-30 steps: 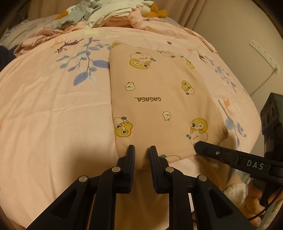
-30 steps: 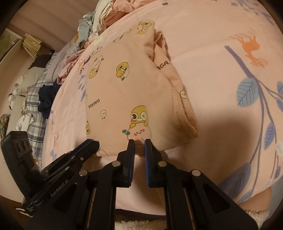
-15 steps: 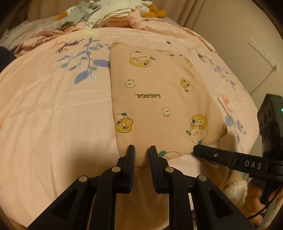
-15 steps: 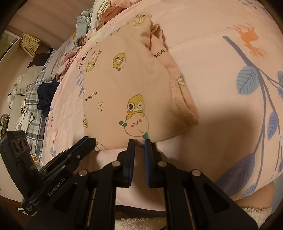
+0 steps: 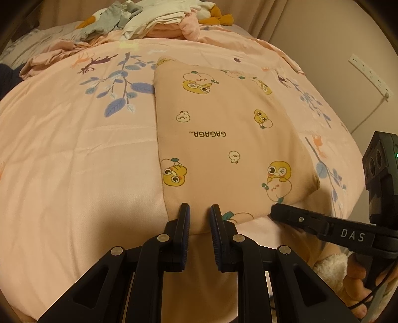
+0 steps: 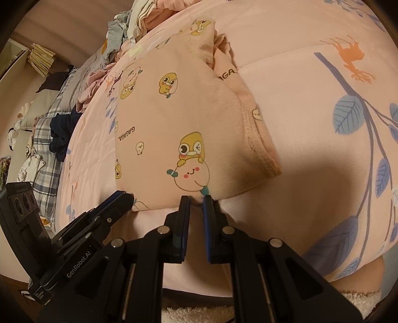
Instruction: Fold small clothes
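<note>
A peach garment (image 5: 219, 139) printed with yellow ducks and the word GAGAGA lies folded into a flat rectangle on the pink bed cover (image 5: 74, 161). My left gripper (image 5: 199, 211) is at the left part of its near edge, shut on the thick fabric between its pads. My right gripper (image 6: 197, 200) pinches the same near edge further right, jaws almost together with a small wrinkle of cloth in them. In the right wrist view the garment (image 6: 174, 111) shows a stitched hem and loose layers along its right side. Each gripper appears in the other's view: the right gripper (image 5: 276, 211), the left gripper (image 6: 122, 198).
A pile of unfolded clothes (image 5: 154, 22) sits at the far end of the bed. A dark garment (image 6: 59, 134) lies on plaid fabric off the bed's left side. A white power strip (image 5: 370, 74) hangs on the right wall. A hand (image 5: 358, 280) holds the right gripper.
The garment has settled a little flatter, and its near edge sits slightly further from the right camera. Both grippers keep their place and grip.
</note>
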Motion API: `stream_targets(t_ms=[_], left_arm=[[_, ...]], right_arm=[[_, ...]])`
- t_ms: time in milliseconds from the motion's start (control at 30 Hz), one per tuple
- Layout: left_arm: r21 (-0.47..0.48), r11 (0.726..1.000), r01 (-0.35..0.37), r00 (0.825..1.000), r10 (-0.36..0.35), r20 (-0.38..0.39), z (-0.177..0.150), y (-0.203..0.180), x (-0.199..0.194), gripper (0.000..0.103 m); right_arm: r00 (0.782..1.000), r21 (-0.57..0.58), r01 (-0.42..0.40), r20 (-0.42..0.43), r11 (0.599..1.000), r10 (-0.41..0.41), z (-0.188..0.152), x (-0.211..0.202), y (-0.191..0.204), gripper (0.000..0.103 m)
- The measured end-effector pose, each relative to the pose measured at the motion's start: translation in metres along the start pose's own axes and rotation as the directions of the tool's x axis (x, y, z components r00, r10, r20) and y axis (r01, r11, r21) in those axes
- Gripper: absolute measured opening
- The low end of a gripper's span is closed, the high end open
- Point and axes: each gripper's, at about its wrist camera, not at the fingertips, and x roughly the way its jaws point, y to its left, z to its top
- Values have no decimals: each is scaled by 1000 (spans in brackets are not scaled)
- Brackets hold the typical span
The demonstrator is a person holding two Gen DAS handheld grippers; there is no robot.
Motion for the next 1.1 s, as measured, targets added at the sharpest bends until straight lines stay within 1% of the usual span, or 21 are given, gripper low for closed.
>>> stream_targets(t_ms=[200,367,467,500,567,633,667,733,800,900,967,1000,1067,1100], left_arm=[[-4,1000,9,1000,-9,0,1,2,0,20],[-10,1000,11,1000,-11,2,0,2,0,20],[-39,998,39,999,-39,-6,2,6,-2,20],[-68,996,62,998,-63,-17,5,9,-4,20],[-97,991,93,995,-95,-22,9,14,-10,20],[-96,991,98,995,-98,11,17,17,-23,20],[-85,993,86,996,-83,39,22,17,-31,20],[-62,995,82,993,-76,95,31,16,-44,20],[-52,994,98,987,-90,136,48,17,-51,20],[-66,990,125,982,-114,148,75,20,-43,20],[-85,988,132,982,-119,144,90,22,-33,20],[-95,985,147,982,-134,136,101,23,-25,20],[-108,977,185,977,-171,127,113,27,-16,20],[-118,975,189,977,-174,124,117,29,-11,20]], right_arm=[[999,-37,51,7,998,-51,1,2,8,9],[999,-40,53,12,998,-52,2,3,6,9],[998,-39,57,11,998,-56,1,2,6,10],[998,-33,57,12,998,-56,1,1,6,12],[998,-26,60,14,998,-60,0,-1,9,13],[998,-32,65,2,997,-65,2,-5,13,16],[998,-36,67,-1,997,-68,3,-8,15,21],[997,-49,70,21,996,-69,8,-19,21,22],[996,-76,55,71,996,-50,18,-34,27,23],[992,-84,15,124,996,-4,40,-50,30,25],[988,-76,15,156,997,-3,61,-55,29,25],[985,-76,23,172,997,-10,76,-55,28,24],[983,-65,31,182,997,-18,98,-52,25,24],[983,-54,33,182,998,-23,109,-49,22,22]])
